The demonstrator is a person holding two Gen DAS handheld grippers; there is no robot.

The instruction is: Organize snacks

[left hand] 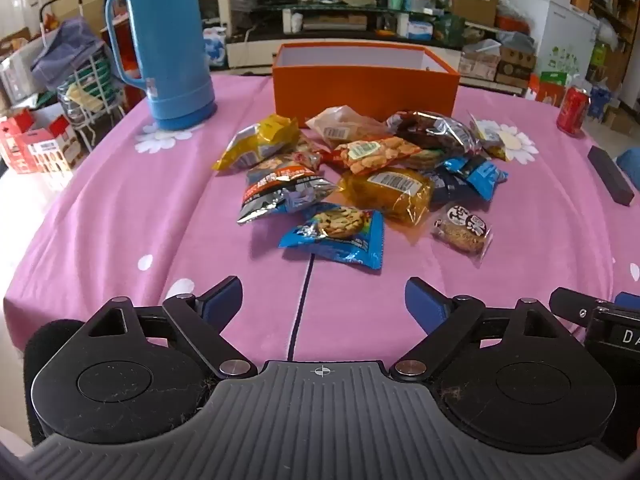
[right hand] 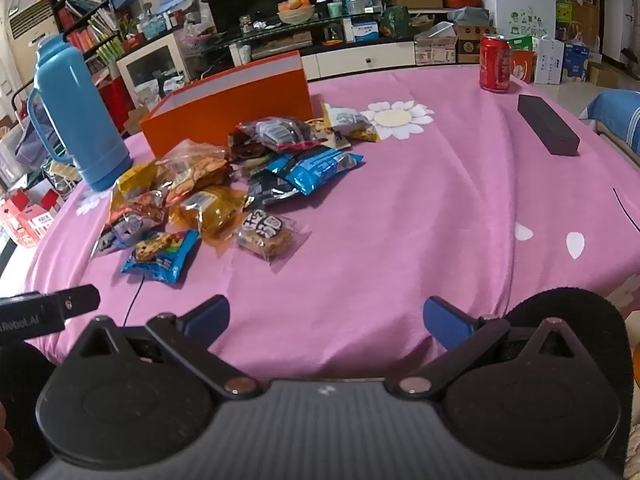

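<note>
A pile of several snack packets lies on the pink tablecloth (left hand: 120,200) in front of an open orange box (left hand: 366,88). Nearest me are a blue cookie packet (left hand: 336,232) and a clear-wrapped oat cake (left hand: 464,228). Behind them lie a yellow packet (left hand: 388,192) and a silver-orange packet (left hand: 280,188). My left gripper (left hand: 322,304) is open and empty, above the cloth short of the blue packet. My right gripper (right hand: 326,320) is open and empty, right of the pile. There the box (right hand: 232,100), blue cookie packet (right hand: 162,256) and oat cake (right hand: 266,234) also show.
A tall blue thermos (left hand: 168,40) stands left of the box. A red can (left hand: 573,110) and a dark oblong case (left hand: 610,180) sit at the right of the table. The room behind is cluttered with shelves and boxes. The table's front edge is close below both grippers.
</note>
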